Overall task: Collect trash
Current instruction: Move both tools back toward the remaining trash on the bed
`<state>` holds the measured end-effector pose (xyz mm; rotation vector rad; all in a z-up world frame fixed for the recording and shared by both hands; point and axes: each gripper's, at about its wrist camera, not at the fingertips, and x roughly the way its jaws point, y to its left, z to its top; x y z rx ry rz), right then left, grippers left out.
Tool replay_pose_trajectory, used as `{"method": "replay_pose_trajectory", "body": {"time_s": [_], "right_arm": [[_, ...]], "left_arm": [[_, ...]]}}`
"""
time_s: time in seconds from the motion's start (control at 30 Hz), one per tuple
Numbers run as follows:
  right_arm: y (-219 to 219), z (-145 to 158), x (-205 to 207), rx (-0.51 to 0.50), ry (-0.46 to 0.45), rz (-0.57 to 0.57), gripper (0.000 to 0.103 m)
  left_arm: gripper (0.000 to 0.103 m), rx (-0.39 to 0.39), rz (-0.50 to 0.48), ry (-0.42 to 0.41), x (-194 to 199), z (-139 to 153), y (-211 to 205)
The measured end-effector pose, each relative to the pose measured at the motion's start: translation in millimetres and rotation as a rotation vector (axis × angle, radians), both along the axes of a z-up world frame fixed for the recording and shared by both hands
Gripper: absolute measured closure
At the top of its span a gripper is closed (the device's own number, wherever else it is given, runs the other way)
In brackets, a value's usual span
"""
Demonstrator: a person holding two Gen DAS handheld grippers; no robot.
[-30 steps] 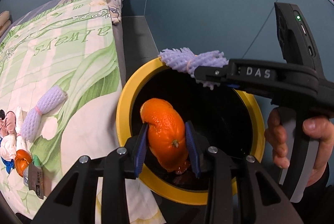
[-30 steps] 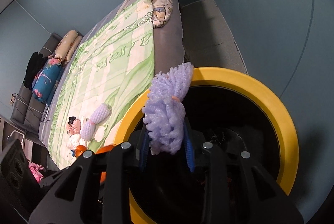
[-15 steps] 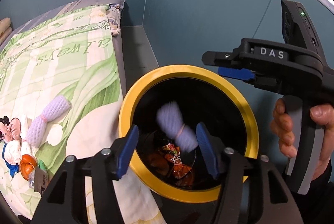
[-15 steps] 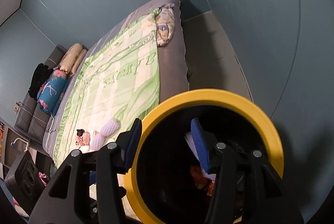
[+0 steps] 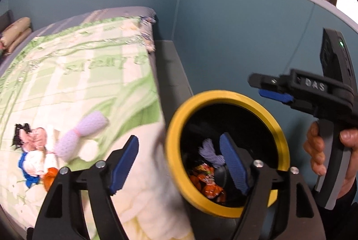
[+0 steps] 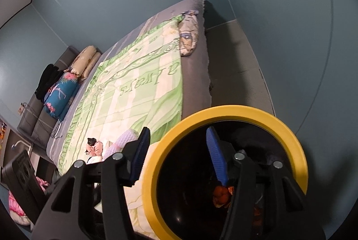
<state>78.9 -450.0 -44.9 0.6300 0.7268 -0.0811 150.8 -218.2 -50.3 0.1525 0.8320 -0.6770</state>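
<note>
- While both grippers are held above the bin (image 5: 226, 97), nothing is seen between either pair of jaws
- Left gripper (image 5: 179, 163): jaws spread wide, just been opening; blue pads (image 5: 124, 161) straddle the bin's yellow rim, one over the bed (image 5: 78, 83), one over the bin mouth
- Right gripper (image 6: 179, 151): jaws parted about halfway, just been opening, empty; seen in the left view at upper right, gripped by a hand (image 5: 329, 150)
- Right gripper likewise straddles the rim, one pad over the blanket, one over the dark bin interior
- Trash located inside the bin: purple foam net (image 5: 210, 153) lying on top, orange peel and wrappers (image 5: 204, 181) below it
- Peel also glimpsed in the right view behind the right pad (image 6: 220, 193)
- Bin stands on the floor just beside the bed edge, near the blue wall
- More trash left on the blanket: second foam net (image 5: 82, 134), orange scrap (image 5: 50, 175), pink/white/blue clutter (image 5: 33, 150) just beside it
- Left view is motion-blurred, so finer detail of the clutter cannot be told
</note>
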Motion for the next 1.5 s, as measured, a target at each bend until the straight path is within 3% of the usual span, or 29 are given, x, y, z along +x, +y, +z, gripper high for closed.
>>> {"method": "replay_pose_trajectory", "body": {"time_s": [0.3, 0.73, 1.2, 1.5], "right_arm": [[46, 19, 26, -0.046, -0.054, 0.127, 0.047], [114, 35, 61, -0.082, -0.091, 0.294, 0.042], [185, 10, 103, -0.081, -0.046, 0.457, 0.041], [234, -27, 127, -0.079, 0.050, 0.561, 0.041]], "left_arm": [[0.020, 0.023, 0.137, -0.053, 20, 12, 57], [0.015, 0.039, 0.326, -0.070, 56, 18, 136], [0.014, 0.043, 0.521, -0.025, 109, 2, 226], [0.014, 0.053, 0.611, 0.029, 147, -26, 265]]}}
